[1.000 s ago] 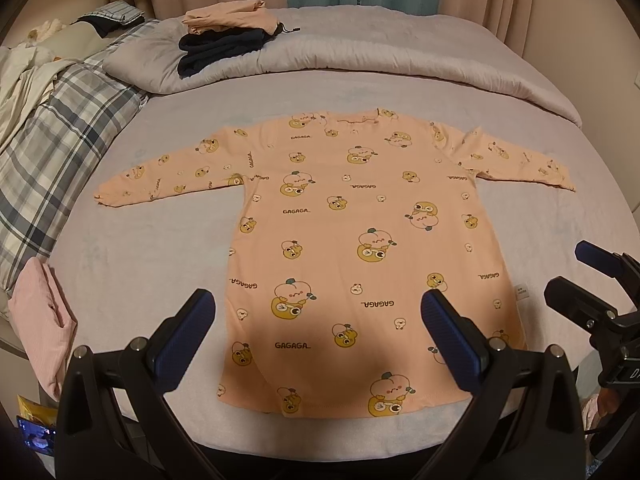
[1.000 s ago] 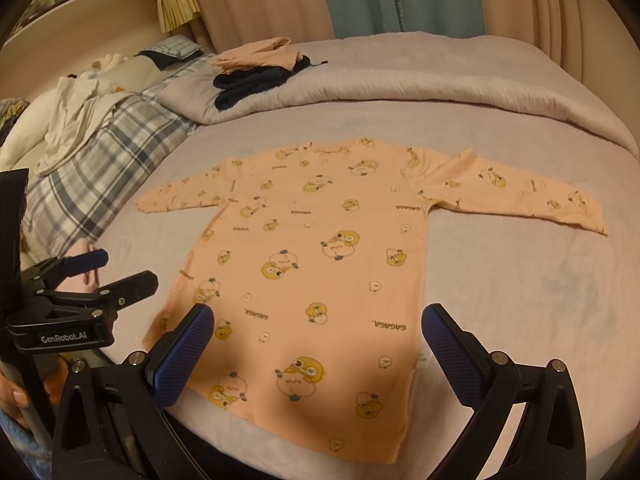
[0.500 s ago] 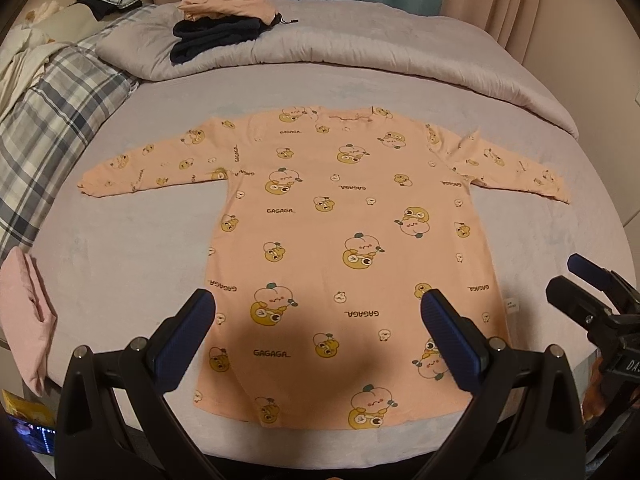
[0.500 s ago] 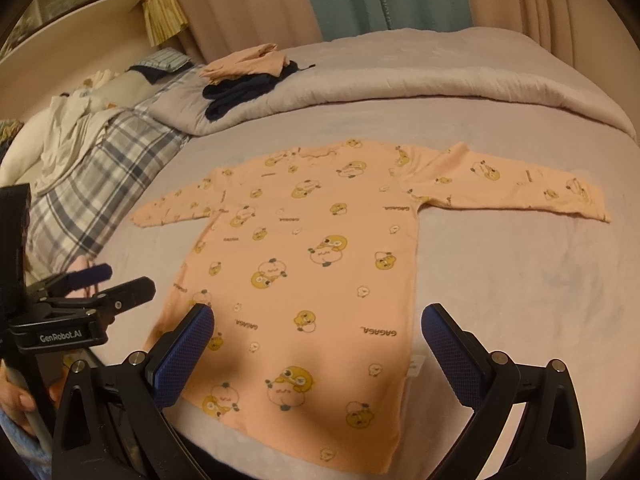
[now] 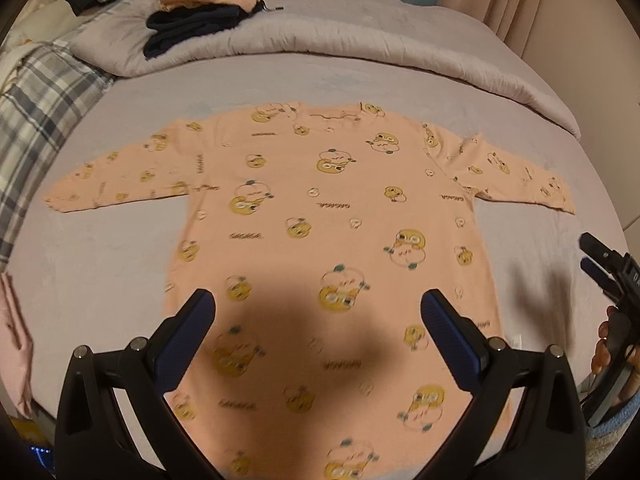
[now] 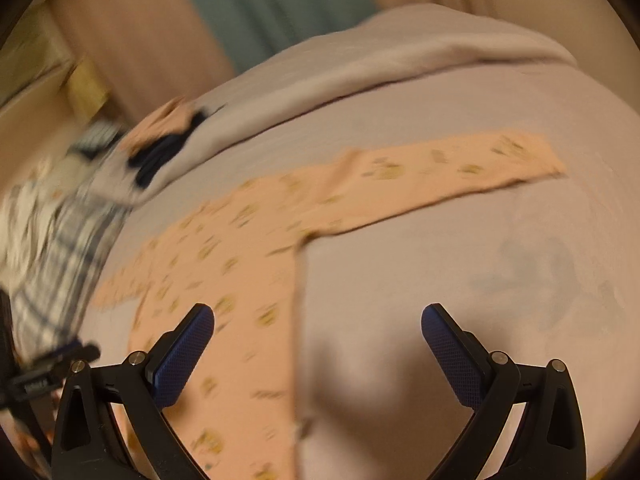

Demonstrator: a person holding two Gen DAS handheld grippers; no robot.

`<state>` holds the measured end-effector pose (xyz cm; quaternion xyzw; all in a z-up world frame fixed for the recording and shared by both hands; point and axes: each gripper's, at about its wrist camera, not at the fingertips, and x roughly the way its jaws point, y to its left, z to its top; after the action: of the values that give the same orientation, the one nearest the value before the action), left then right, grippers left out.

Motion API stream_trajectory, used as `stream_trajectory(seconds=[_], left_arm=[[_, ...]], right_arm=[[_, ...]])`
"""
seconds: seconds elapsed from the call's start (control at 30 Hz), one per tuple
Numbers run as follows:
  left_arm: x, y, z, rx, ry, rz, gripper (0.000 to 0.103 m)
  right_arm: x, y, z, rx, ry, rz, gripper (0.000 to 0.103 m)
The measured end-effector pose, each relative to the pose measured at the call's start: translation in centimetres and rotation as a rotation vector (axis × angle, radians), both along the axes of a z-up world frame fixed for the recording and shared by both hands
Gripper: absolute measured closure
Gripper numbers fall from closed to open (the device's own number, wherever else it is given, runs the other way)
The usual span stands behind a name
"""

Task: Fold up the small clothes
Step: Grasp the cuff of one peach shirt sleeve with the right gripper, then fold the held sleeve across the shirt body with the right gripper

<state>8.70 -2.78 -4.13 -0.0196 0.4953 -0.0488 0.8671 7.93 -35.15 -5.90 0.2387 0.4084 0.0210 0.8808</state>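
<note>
A small peach long-sleeved top [image 5: 332, 216] with yellow cartoon prints lies flat and spread out on the grey bed [image 5: 100, 264], neck away from me, both sleeves out to the sides. My left gripper [image 5: 318, 312] is open and empty above the lower half of the top. My right gripper [image 6: 318, 320] is open and empty over the top's right side edge [image 6: 296, 320], below the right sleeve [image 6: 440, 172]. The right wrist view is blurred. The right gripper also shows at the right edge of the left wrist view [image 5: 604, 260].
A rolled grey duvet [image 5: 360, 52] lies across the far side of the bed. A stack of folded dark and peach clothes [image 5: 200, 20] sits on it at the back left. A plaid blanket [image 5: 36, 96] lies at the left. A pink cloth [image 5: 12, 344] lies at the near left edge.
Both grippers have moved forward and lower over the top. The right gripper has swung to the right, toward the top's right side edge and sleeve. Both stay open.
</note>
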Motion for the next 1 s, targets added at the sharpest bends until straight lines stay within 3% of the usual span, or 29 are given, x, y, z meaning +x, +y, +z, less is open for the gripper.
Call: stream_trajectory(seconds=[0.23,0.43,0.57,0.7,0.77,0.83,0.87,0.9,1.0], left_arm=[[4.3,-1.7,-1.8,-0.070,0.051,-0.017,0.000],[7.2,-2.5,-2.2,-0.133,0.041,-0.019,0.001],[9.3,-2.8,-2.2,-0.141,0.025,-0.001,0.001],[11.1,-2.7,-2.7,-0.147,0.031,0.017,0.001],[11.9,-2.6,-3.0,-0.161,0.039,0.030,0.001],[12.5,-2.4,-3.4,-0.188,0.049,0.039,0.001],[12.7,-2.2,-3.6,-0.206,0.051,0.044,0.001],[12.8,-2.1,-3.6,-0.215,0.050,0.047,0.001],[13.1,-1.4,-3.8,-0.236,0.054,0.057,0.002]], right_arm=[[0.2,-8.4,-2.5,0.136,0.010,-0.231,0.000],[2.2,-12.0,-4.0,0.239,-0.023,-0.329,0.000],[4.8,-14.0,-5.5,0.303,-0.015,-0.371,0.011],[6.4,-15.1,-5.9,0.302,-0.045,-0.421,0.021],[7.0,-16.0,-6.0,0.304,-0.049,-0.441,0.034],[7.2,-16.4,-6.3,0.292,-0.043,-0.471,0.058],[7.1,-16.7,-6.5,0.289,-0.036,-0.482,0.078],[6.9,-17.1,-6.8,0.291,-0.029,-0.494,0.089],[6.7,-17.5,-6.9,0.299,-0.057,-0.497,0.092]])
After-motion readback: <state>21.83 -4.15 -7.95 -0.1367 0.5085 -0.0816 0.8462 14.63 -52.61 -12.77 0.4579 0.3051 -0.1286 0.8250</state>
